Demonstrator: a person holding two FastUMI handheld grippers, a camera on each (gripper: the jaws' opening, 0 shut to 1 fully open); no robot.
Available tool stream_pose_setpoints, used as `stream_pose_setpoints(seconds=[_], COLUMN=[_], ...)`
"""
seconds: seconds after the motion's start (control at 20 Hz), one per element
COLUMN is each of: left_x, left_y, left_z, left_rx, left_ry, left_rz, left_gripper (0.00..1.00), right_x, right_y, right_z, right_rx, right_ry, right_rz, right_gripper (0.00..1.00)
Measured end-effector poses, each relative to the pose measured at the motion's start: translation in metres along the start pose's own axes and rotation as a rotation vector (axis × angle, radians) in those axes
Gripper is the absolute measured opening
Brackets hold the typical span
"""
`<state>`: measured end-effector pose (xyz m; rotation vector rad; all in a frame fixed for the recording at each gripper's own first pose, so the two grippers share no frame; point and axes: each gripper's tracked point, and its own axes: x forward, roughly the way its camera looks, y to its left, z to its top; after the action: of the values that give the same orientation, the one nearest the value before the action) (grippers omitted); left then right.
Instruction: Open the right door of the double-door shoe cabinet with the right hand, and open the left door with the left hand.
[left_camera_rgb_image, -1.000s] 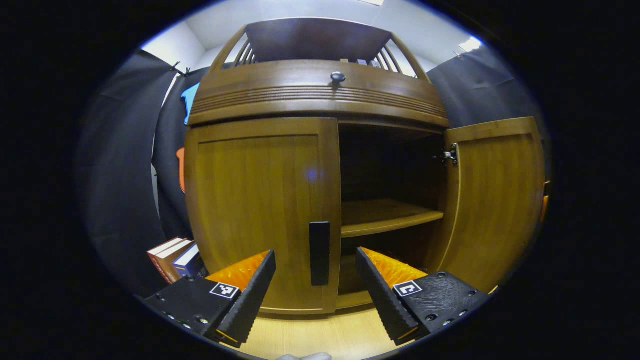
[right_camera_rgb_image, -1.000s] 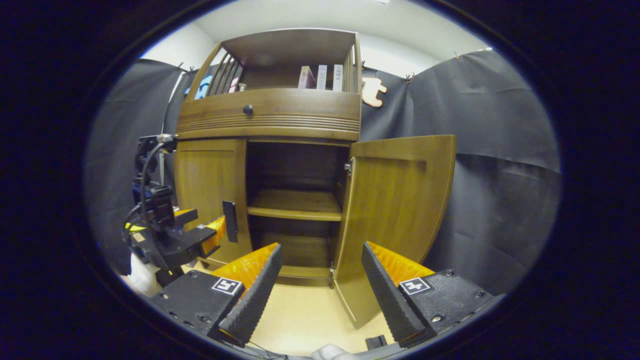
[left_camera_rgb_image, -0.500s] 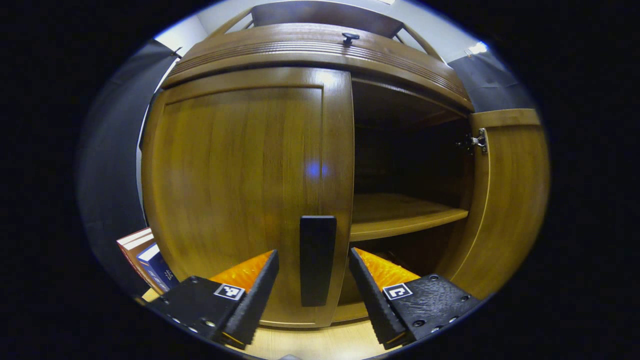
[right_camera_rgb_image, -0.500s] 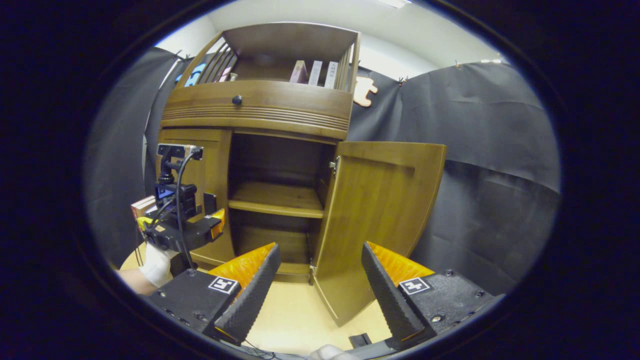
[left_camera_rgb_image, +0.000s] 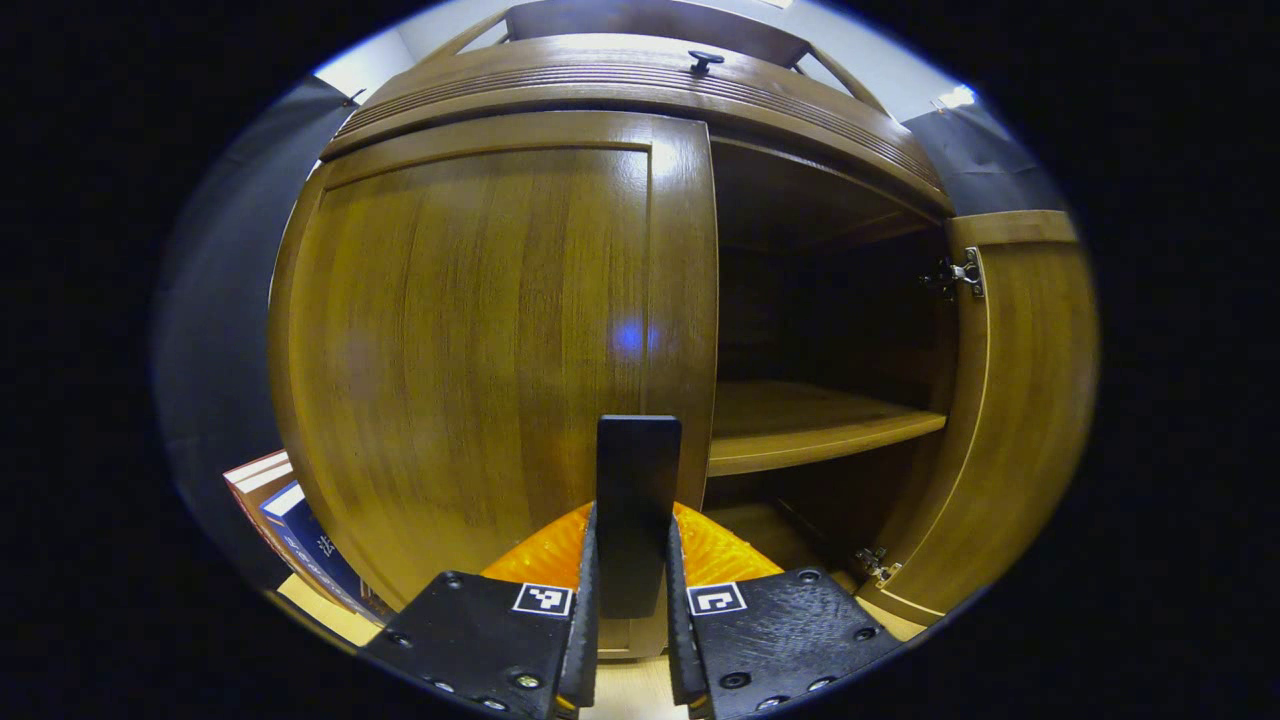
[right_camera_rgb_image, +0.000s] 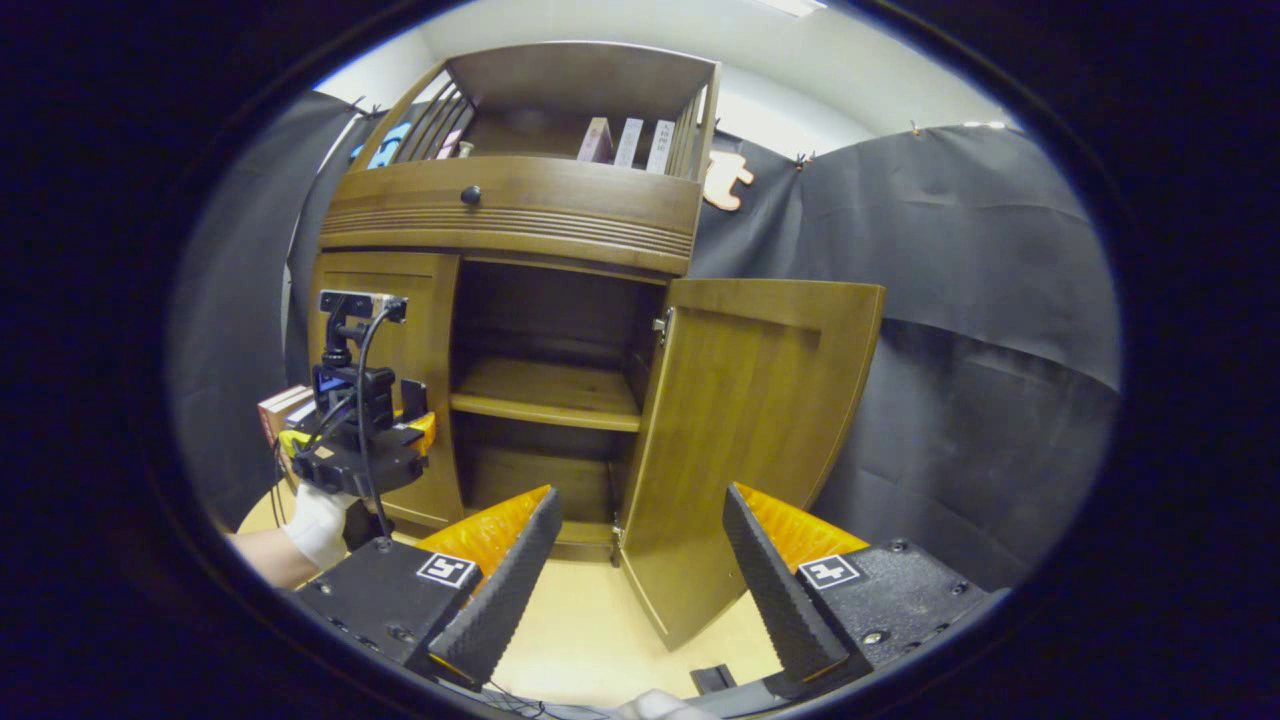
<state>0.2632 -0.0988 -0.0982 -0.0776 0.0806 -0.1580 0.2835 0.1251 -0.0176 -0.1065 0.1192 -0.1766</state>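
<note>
Pale wood floor (right_camera_rgb_image: 590, 640) carries the cabinet (right_camera_rgb_image: 520, 215). Books (left_camera_rgb_image: 300, 520) stand on it just left of the cabinet

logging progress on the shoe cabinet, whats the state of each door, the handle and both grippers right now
Right brown wooden door: swung wide open.
Left brown wooden door: closed.
Black bar handle on the left door: gripped from both sides.
Left gripper: shut on the black bar handle.
Right gripper: open, holding nothing.

Left gripper view faces the cabinet (left_camera_rgb_image: 480, 330) close; right gripper view farther back; both share it.
</note>
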Motion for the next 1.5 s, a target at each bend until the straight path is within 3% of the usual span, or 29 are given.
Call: stream_pose_setpoints(seconds=[0.05,0.8,1.25,1.5], left_x=[-0.002,-0.078,-0.135,-0.161], left_y=[-0.001,0.009,0.035,0.052], left_z=[0.000,-0.008,-0.011,-0.013], left_rx=[-0.004,-0.037,-0.055,-0.064], left_ry=[0.001,0.028,0.021,0.016], left_rz=[-0.009,-0.120,-0.101,-0.054], left_gripper=[0.28,0.28,0.28,0.28], right_x=[0.000,-0.016,-0.018,-0.021], right_y=[-0.001,0.018,0.044,0.057], right_z=[-0.001,-0.012,-0.017,-0.020], right_rx=[0.001,0.021,0.009,0.006], right_ry=[-0.001,-0.013,-0.021,-0.017], right_rz=[0.001,0.058,0.118,0.162], right_gripper=[1.00,1.00,1.00,1.00])
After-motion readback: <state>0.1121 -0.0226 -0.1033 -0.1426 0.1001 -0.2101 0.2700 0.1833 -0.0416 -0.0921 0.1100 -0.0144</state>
